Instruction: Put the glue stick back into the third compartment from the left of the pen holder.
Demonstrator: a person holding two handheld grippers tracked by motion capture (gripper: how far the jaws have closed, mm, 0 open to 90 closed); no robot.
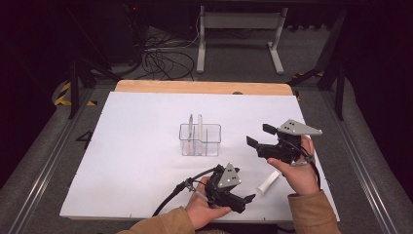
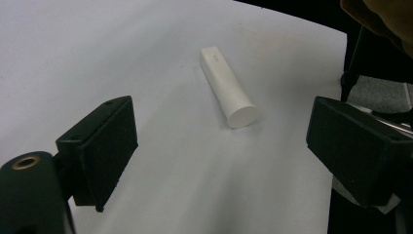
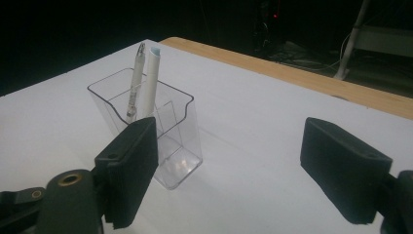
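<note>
Clear holder's [image 3: 170,146] corner behind right gripper [image 3: 243,170].

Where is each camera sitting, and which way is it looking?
High view: above the near table edge, looking forward and down at the white table; both hands, tan sleeves, left tool and right tool show.
Left gripper view: rides the left tool, facing the white round plastic tube; its open black jaws show.
Right gripper view: rides the right tool, facing the clear plastic pen holder; its open jaws show.
Shared: tube and holder both appear from above.
</note>
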